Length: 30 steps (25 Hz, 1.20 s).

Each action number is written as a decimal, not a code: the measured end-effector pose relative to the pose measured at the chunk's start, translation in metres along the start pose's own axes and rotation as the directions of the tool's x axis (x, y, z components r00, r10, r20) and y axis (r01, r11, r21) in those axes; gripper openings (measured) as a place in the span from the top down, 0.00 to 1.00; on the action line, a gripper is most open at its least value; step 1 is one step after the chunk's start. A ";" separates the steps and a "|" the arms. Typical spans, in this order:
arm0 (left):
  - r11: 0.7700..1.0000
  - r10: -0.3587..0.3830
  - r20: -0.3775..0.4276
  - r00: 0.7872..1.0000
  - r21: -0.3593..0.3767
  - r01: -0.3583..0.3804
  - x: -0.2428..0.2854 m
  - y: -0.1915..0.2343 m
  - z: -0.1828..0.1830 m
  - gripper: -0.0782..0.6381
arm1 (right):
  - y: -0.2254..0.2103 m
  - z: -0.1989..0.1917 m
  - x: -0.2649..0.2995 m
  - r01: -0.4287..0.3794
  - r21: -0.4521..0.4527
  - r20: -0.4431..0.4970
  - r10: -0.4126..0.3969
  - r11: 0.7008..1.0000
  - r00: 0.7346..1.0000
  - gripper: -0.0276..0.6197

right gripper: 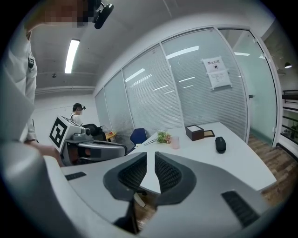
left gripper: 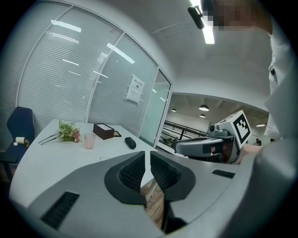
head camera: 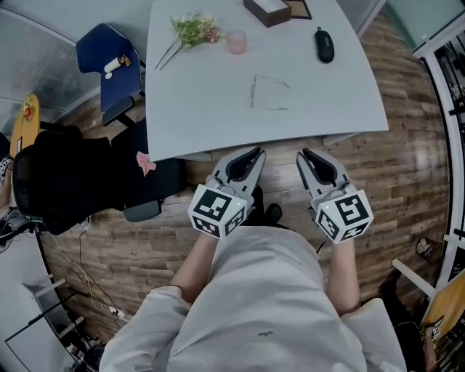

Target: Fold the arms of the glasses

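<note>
Glasses [head camera: 267, 93] lie on the table [head camera: 196, 116] well ahead of both sets of jaws, arms unfolded. The front frame is roughly in line with the left gripper [head camera: 255, 152], and the arm ends trail toward the right gripper's [head camera: 304, 153] line. Both grippers hang short of the table edge, jaws a sliver apart with nothing between them.

My take: bring both in low, steady the front frame with the left, then nip one arm near its end with the right and swing it flat. The frame looks thin and light, so it'll probably skid if you just shove it.

Nothing blocks the way in. Cup [head camera: 236, 41], flowers [head camera: 192, 29], box [head camera: 267, 10] and a black oval thing [head camera: 325, 43] (mouse or case, can't tell) all sit beyond the glasses. Chairs [head camera: 73, 178] are off to the left gripper's outer side.
</note>
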<state>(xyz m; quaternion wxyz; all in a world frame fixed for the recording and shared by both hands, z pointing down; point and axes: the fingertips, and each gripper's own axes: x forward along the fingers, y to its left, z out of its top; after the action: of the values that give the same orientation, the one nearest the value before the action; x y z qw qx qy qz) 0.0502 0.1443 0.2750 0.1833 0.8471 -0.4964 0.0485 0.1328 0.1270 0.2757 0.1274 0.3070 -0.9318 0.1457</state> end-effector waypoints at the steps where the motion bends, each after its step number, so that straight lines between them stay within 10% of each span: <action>1: 1.000 0.001 -0.002 1.000 -0.002 -0.001 0.003 0.006 0.002 0.84 | -0.002 0.002 0.006 -0.006 -0.001 -0.003 0.006 1.000 1.000 0.86; 30: 0.993 -0.114 -0.095 0.989 -0.045 0.110 0.085 0.158 0.028 0.73 | -0.060 0.033 0.136 0.105 0.005 -0.104 -0.104 0.994 0.989 0.71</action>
<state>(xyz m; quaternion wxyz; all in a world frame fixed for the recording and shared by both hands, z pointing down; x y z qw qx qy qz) -0.0458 -0.0051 0.3128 0.2266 0.8664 -0.4395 0.0694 0.0590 -0.0034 0.3008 0.1816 0.3479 -0.9059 0.1593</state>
